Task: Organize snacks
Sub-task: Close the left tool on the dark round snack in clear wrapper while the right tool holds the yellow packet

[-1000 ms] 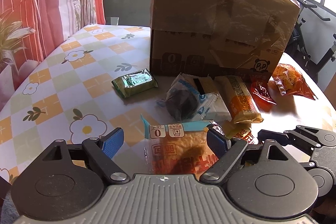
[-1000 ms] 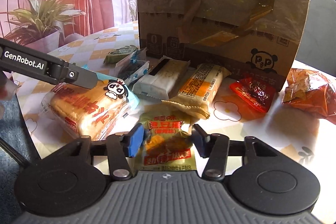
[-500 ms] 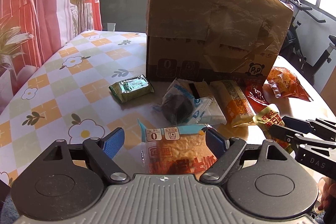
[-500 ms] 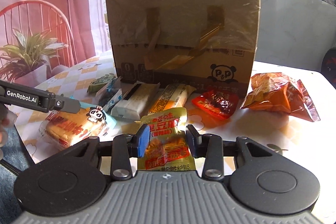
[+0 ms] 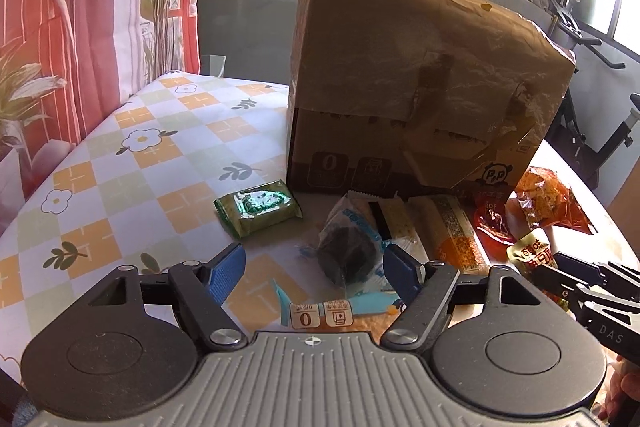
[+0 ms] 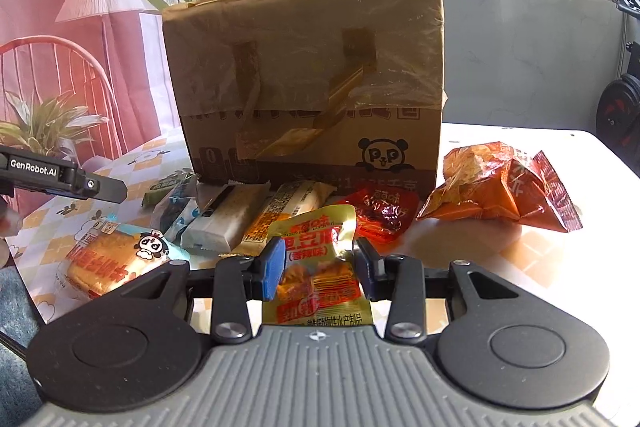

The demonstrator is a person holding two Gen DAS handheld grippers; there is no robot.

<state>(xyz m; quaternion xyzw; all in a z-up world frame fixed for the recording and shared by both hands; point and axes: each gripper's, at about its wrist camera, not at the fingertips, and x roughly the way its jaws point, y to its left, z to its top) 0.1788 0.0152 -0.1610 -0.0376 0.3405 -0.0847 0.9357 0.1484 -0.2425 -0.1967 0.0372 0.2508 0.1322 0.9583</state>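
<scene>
My right gripper [image 6: 319,269] is shut on a yellow snack packet [image 6: 316,259], its pads pressing the packet's sides, and holds it above the table. That yellow packet [image 5: 532,253] and the right gripper [image 5: 560,279] also show at the right edge of the left wrist view. My left gripper [image 5: 312,275] hangs over the bread packet [image 5: 320,311], whose blue top edge lies low between the fingers. Its jaws are closing and the pads touch nothing. Just beyond them lies a dark round snack in a clear wrapper [image 5: 346,255]. The bread packet [image 6: 116,259] lies at the left in the right wrist view.
A tall taped cardboard box [image 5: 420,87] stands behind the snacks on the flowered tablecloth [image 5: 100,195]. Around it lie a green packet [image 5: 258,207], a white bar [image 6: 228,219], an orange-yellow bar [image 6: 288,211], a red packet [image 6: 380,213] and an orange bag [image 6: 500,187].
The right gripper has shut on the yellow packet and raised it off the table. The left jaws have narrowed, and less of the bread packet shows between them.
</scene>
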